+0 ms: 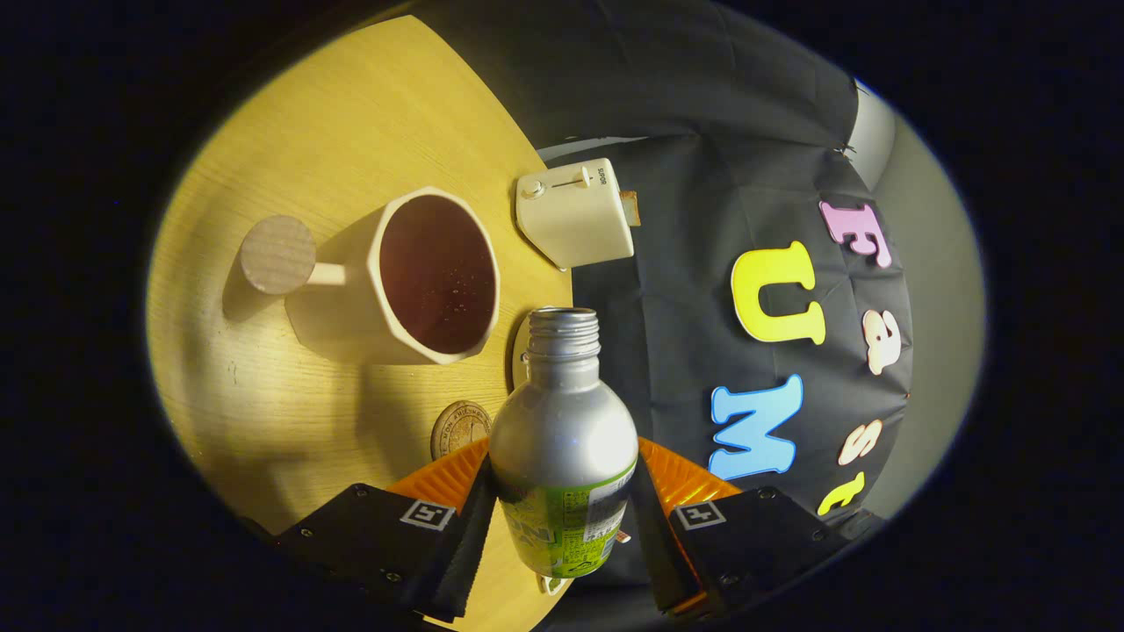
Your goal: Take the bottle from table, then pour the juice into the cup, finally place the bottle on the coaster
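The hand-held gripper (562, 518) has the silver aluminium bottle with the green label (564, 448) pinched between its two black fingers (470, 527), one pad pressed on each side of the labelled body. The cap is off and the threaded neck points straight ahead along the fingers, so the bottle's long axis runs forward from the grip. The whole view is rolled: the round pale wooden worktop (290, 158) stands up on one side of the picture and the booth's black cloth wall on the other, which tells me the bottle is tipped well over.

The cream faceted cup with a round wooden knob on its handle (435, 276) sits on the worktop just ahead of the bottle's mouth and a touch off to the side of it, its open top facing us. It looks dark inside with a few small bubbles, so I judge there is already juice in it. No stream is visible leaving the neck at this instant.

Beyond the cup stands a small cream box with a slider on its face (575, 219), right at the worktop's edge. Close in, just beside the bottle's shoulder, a small round brownish disc (458, 428) lies flat on the wood — that looks like the coaster. So the landing spot lies near the fingers, nearer than the cup, and the bottle must come upright before it goes down there.
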Tool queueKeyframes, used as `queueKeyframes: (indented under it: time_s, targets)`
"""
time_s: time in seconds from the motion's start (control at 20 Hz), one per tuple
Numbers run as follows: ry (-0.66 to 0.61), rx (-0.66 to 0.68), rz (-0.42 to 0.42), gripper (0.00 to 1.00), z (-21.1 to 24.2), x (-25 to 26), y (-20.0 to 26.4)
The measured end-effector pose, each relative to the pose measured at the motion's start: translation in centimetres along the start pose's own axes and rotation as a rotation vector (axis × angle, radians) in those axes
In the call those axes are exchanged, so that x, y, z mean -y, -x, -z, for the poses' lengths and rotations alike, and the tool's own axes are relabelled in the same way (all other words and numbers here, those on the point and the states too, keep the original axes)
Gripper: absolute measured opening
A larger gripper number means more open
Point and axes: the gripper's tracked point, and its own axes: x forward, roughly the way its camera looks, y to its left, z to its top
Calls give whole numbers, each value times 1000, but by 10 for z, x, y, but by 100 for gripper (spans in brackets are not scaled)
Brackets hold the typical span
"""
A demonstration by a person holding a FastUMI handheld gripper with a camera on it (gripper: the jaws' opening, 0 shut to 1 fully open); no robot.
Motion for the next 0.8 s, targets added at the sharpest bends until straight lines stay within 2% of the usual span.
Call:
queueKeyframes:
  time_s: [0.25,0.8]
  targets:
    - [111,36,10,76,-1,5,-5]
    - [229,62,29,76,-1,21,-16]
